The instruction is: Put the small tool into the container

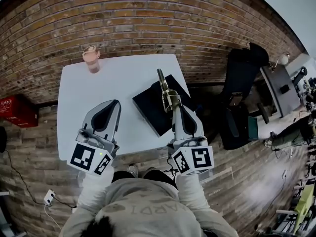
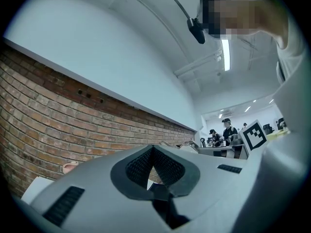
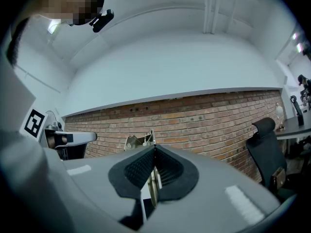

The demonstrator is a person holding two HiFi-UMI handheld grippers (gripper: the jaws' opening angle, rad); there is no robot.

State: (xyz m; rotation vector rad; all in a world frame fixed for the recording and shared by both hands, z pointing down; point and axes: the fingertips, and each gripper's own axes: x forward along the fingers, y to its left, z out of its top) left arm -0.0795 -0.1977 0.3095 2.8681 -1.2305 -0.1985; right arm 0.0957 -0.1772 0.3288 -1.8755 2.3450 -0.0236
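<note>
A small metal tool [image 1: 165, 90] sticks up out of my right gripper [image 1: 174, 107], which is shut on it. The tool hangs over a flat black container [image 1: 147, 111] lying on the right part of the white table [image 1: 123, 78]. In the right gripper view the tool [image 3: 141, 141] pokes out past the closed jaws of that gripper [image 3: 154, 147], tilted up toward a brick wall. My left gripper [image 1: 112, 105] hovers over the table's left half; in its own view the left gripper [image 2: 153, 148] has its jaws together with nothing between them.
A pink cup [image 1: 91, 59] stands at the table's back left corner. A black office chair [image 1: 242, 83] and desks are off to the right. A red box [image 1: 17, 111] sits on the floor at the left, a power strip [image 1: 49, 196] lower left.
</note>
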